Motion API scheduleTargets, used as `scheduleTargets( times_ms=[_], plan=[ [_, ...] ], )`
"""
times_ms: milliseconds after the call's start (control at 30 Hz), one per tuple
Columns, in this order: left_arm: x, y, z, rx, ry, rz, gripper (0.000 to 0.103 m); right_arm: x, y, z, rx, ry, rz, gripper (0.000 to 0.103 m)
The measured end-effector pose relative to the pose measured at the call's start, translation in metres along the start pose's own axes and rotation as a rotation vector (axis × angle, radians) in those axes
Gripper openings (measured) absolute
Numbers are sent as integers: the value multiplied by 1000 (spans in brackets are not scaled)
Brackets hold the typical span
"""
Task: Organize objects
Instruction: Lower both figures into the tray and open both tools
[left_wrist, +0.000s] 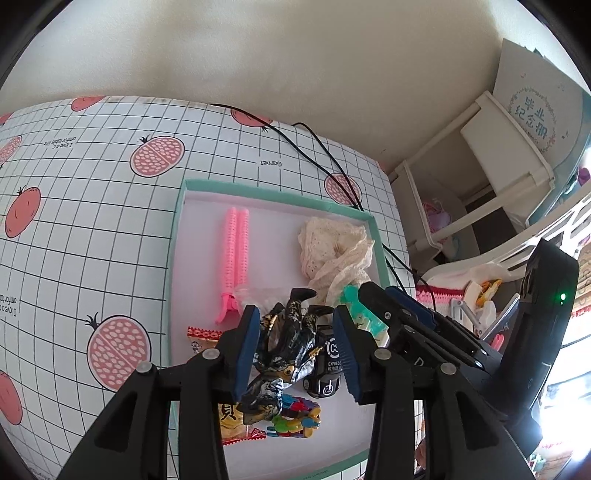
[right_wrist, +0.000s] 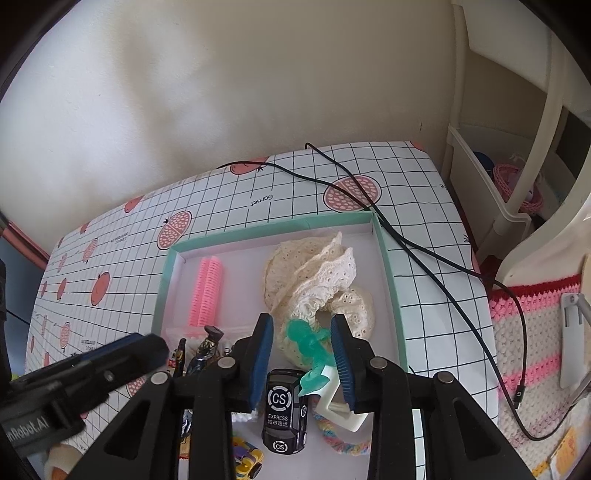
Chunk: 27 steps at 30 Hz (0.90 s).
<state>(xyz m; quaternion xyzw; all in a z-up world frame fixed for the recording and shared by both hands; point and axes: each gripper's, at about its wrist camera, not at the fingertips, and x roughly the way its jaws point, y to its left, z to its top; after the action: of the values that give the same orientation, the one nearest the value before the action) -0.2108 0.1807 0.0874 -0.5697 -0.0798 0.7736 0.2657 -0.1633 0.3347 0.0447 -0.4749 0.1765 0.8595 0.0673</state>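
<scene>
Left claw (left_wrist: 295, 347) stood part open around the black-and-gold plastic toy figure (left_wrist: 286, 343), pads apart; I noted the right claw (right_wrist: 302, 363) part open astride the translucent green plastic figurine (right_wrist: 309, 345), ungripped.

left wrist view: looks steeply down along its gripper's fingers, close above the shallow mint-rimmed white tray (left_wrist: 177, 236) on the grid-and-fruit tablecloth (left_wrist: 92, 206)
right wrist view: same steep, close look, from further right
shared: tray, pink ribbed roller (left_wrist: 234, 251), cream lace cloth (right_wrist: 314, 273), black toy car (right_wrist: 284, 413), black cable (right_wrist: 424, 258)
</scene>
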Motion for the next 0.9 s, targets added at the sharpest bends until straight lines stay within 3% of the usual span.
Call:
scheduleTargets(
  times_ms=[200,467,567,633,733,900],
  plan=[
    [-11,2,3,8,-77,49,42,1,2,0,-7,0,-6,36],
    [-12,17,4,4,-168,264,62,3,4,-1,-16,-9,-9,67],
    [-10,28,5,-12,-178,319,68,5,6,-1,-24,-10,-9,74],
    [-8,34,6,-26,-180,343,69,6,7,-1,-29,-12,-11,78],
    [-6,43,6,-48,-188,368,86,6,8,-2,-32,-15,-11,85],
    [-5,50,6,-61,-206,409,96,6,9,-1,-31,-22,-13,98]
  ],
)
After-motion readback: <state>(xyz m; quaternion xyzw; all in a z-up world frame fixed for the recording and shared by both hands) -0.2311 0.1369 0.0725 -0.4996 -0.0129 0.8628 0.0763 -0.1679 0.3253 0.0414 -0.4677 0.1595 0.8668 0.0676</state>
